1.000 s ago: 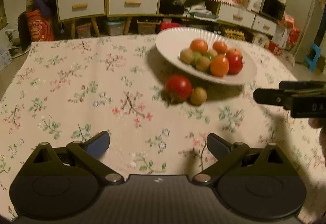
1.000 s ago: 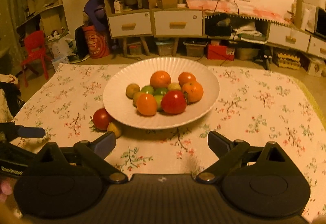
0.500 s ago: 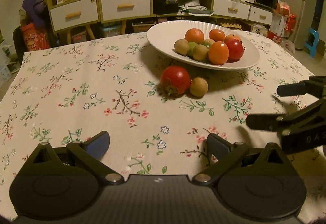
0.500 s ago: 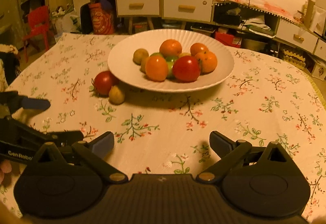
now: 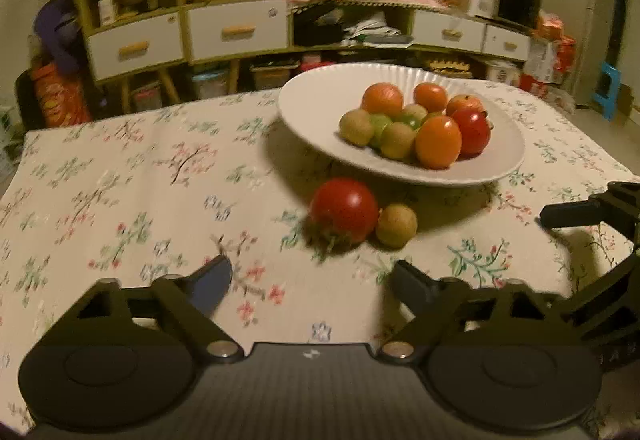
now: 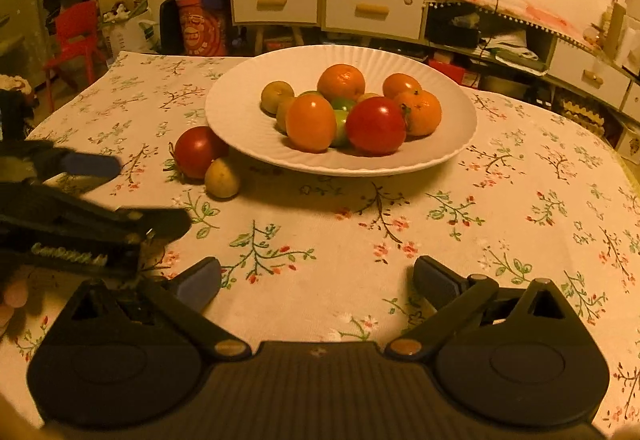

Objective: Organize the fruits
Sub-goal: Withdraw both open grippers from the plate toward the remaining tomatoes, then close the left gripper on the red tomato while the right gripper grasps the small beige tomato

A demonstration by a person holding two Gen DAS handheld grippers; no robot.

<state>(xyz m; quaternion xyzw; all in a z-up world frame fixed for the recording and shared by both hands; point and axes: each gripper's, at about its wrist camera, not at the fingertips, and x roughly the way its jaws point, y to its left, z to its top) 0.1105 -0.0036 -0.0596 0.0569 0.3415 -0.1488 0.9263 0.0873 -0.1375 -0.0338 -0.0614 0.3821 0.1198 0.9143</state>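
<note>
A white plate (image 5: 320, 108) (image 6: 248, 120) on the floral tablecloth holds several fruits: oranges, a red tomato, small green and tan ones. A red tomato (image 5: 344, 210) (image 6: 199, 151) and a small tan fruit (image 5: 396, 225) (image 6: 222, 178) lie on the cloth beside the plate's near left rim. My left gripper (image 5: 312, 280) is open and empty, just short of these two fruits. My right gripper (image 6: 316, 282) is open and empty, in front of the plate. Each gripper shows at the edge of the other's view.
The tablecloth (image 6: 520, 200) covers the whole table. Behind the table stand drawer cabinets (image 6: 328, 2), shelves with a fan, a red chair (image 6: 76, 40) at the left and clutter on the floor.
Both grippers have moved forward toward the fruit. The left one now faces the loose tomato and tan fruit from closer. The fruits have not moved.
</note>
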